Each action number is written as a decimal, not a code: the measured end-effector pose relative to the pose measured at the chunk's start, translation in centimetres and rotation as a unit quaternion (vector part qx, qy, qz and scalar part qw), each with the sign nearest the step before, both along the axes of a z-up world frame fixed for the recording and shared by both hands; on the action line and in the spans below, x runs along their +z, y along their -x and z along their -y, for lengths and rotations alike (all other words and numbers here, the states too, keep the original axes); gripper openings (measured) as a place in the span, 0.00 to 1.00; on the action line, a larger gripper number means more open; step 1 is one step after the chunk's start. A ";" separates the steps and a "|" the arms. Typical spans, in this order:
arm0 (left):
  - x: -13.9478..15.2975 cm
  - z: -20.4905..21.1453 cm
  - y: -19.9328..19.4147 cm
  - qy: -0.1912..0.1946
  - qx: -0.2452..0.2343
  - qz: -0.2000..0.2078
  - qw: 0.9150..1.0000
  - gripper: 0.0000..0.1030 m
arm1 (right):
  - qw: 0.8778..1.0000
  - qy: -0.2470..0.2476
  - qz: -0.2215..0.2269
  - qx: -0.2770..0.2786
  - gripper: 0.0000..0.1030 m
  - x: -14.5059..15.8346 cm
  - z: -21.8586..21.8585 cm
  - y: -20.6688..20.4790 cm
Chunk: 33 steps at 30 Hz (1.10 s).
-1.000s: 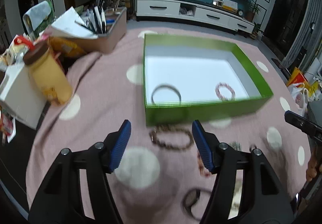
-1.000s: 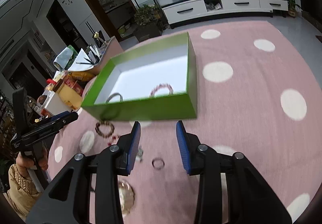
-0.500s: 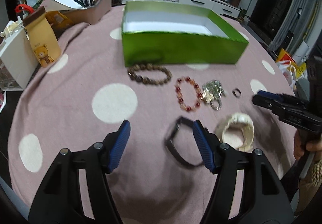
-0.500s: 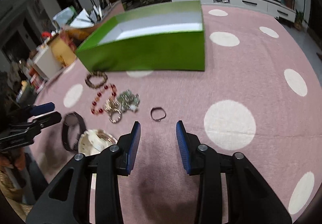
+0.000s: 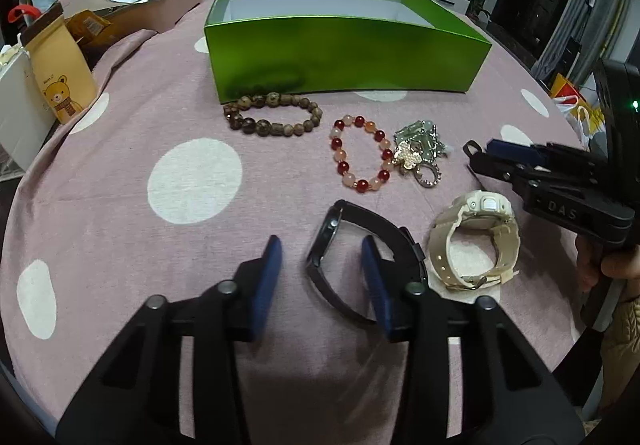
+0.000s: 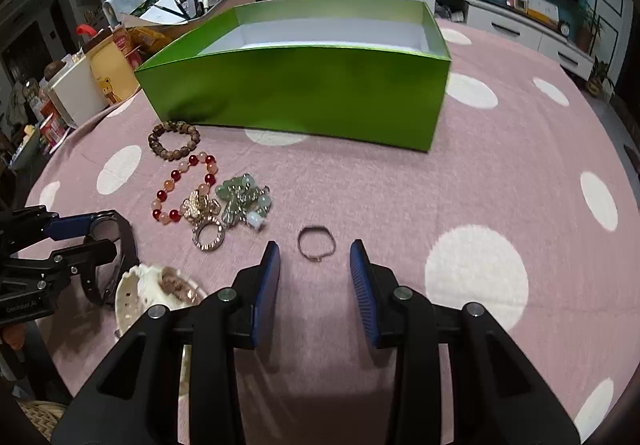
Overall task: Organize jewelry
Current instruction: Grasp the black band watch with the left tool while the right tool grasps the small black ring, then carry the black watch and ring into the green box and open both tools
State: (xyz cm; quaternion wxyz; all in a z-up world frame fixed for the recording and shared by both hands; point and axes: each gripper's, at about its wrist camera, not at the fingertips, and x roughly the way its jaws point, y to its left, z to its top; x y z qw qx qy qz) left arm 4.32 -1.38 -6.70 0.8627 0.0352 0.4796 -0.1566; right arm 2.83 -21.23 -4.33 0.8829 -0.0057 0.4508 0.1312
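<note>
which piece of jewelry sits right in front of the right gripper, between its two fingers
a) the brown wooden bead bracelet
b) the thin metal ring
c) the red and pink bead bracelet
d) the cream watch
b: in the right wrist view the thin metal ring lies on the pink cloth just ahead of the open right gripper, untouched by it; the bracelets lie off to the left.

Box (image 5: 344, 57), upper centre: glossy green card, matt white inside. Cloth (image 5: 120, 149) on the counter: matt, napped pink fabric. Bracelet (image 5: 272, 115): brown beads, wood-like. Ring (image 6: 316, 243): polished metal. Watch (image 5: 474, 241): matt cream plastic.
</note>
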 end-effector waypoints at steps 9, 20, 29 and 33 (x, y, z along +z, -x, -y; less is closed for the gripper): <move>-0.4 0.1 -0.1 -0.002 -0.002 0.004 1.000 0.13 | 0.999 0.036 0.018 0.010 0.20 -0.1 -1.1 -0.7; 0.7 -0.7 0.0 0.009 0.012 0.013 1.000 0.11 | 0.999 0.005 0.034 -0.013 0.20 1.7 0.3 0.2; 4.2 -2.2 -0.5 0.029 0.031 0.048 0.998 0.11 | 0.997 -0.006 0.073 -0.036 0.20 5.2 2.3 1.3; 5.9 -2.4 -1.2 0.034 0.032 0.063 0.997 0.11 | 0.995 -0.016 0.090 -0.042 0.20 6.8 2.9 1.5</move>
